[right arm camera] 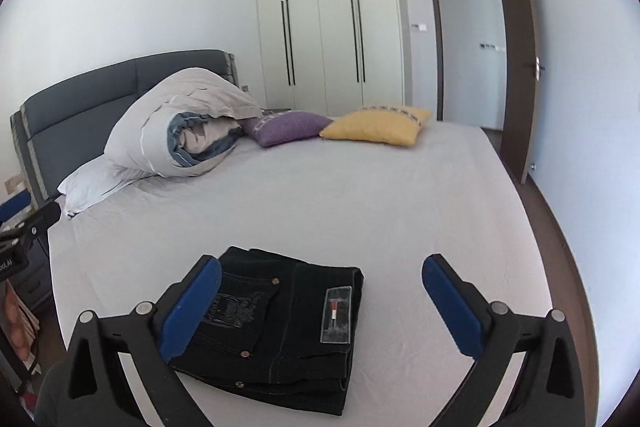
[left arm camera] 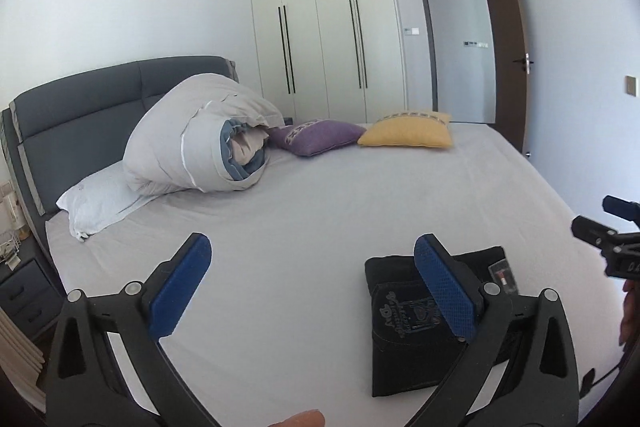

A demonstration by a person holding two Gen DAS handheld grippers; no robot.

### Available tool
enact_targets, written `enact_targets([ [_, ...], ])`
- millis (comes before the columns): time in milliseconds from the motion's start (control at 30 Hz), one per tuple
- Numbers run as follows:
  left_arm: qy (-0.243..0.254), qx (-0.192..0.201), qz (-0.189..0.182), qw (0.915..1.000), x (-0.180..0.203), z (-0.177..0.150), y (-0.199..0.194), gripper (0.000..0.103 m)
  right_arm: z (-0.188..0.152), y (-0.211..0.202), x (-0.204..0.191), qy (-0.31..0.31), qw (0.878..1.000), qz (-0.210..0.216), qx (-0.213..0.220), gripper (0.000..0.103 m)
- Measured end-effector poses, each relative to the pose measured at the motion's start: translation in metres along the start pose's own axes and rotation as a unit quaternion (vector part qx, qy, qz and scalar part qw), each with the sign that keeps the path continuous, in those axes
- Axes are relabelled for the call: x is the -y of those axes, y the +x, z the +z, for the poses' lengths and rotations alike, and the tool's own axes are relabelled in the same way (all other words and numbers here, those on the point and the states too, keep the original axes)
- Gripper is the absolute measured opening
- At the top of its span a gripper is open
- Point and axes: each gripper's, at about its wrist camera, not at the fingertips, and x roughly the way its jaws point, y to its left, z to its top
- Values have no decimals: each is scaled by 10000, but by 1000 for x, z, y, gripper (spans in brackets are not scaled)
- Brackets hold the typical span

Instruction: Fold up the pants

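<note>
Left claw [left arm camera: 312,291] spread wide, gripping nothing; right claw [right arm camera: 322,311] likewise released, above the folded black pants [right arm camera: 280,331] near the bed's [right arm camera: 360,195] front edge.

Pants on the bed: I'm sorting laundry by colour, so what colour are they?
Black, with copper-coloured rivets; the folded pants show best in the right wrist view.

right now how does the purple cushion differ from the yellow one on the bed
The purple cushion lies nearer the rolled duvet, its end tucked against it; the yellow cushion lies farther toward the door side, clear of the duvet. The purple one looks plumper and more rounded, the yellow one flatter with sharper corners. Both rest on the grey sheet and carry a patterned band along one edge.
</note>
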Motion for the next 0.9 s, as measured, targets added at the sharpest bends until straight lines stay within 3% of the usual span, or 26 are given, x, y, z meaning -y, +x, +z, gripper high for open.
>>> enact_targets([
  [167,-574,-871,-480,9934,-19,17,-27,103,20,-38,-26,147,9998,-75,150,103],
  [267,-762,-1003,-849,9884,-30,22,-41,103,24,-63,-29,359,9993,-35,87,103],
  [400,-759,-1252,-893,9852,-36,27,-56,103,26,-84,-35,374,9993,-97,-8,103],
  [567,-875,-1100,-1132,9836,-41,34,-76,103,26,-98,-41,243,9994,-247,-21,103],
  [767,-749,-1106,-910,9868,-45,42,-78,103,25,-99,-47,334,9991,-203,-167,103],
  [900,-311,-1088,-555,9920,-35,41,-77,103,22,-92,-48,423,9982,-221,-362,103],
])
